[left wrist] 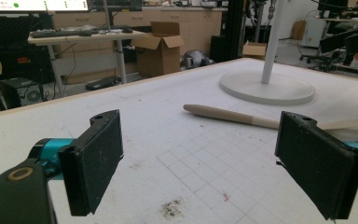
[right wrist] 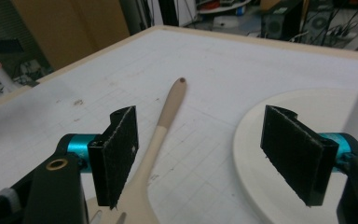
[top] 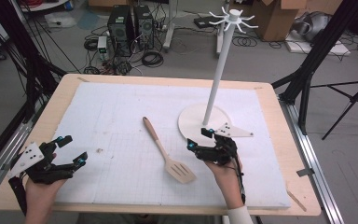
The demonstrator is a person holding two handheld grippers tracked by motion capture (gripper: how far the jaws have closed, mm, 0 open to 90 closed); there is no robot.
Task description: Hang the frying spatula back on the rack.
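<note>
On the white gridded foam bench [top: 121, 112], beside the white stand's round base [top: 191, 122], lies the pale wooden slotted spatula [top: 168, 151]: likely light, stiff and smooth. Its slim handle [right wrist: 165, 116] looks the best hold. Right gripper [top: 199, 139] and left gripper [top: 72, 150] fingers stand apart, empty.

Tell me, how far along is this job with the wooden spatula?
Barely begun. Done: nothing yet; the pale wooden slotted spatula lies flat on the white gridded mat, untouched. In hand: the right tongs hang open near its handle, beside the white hook stand. The left tongs wait open. Left: probably gripping and lifting it.
</note>
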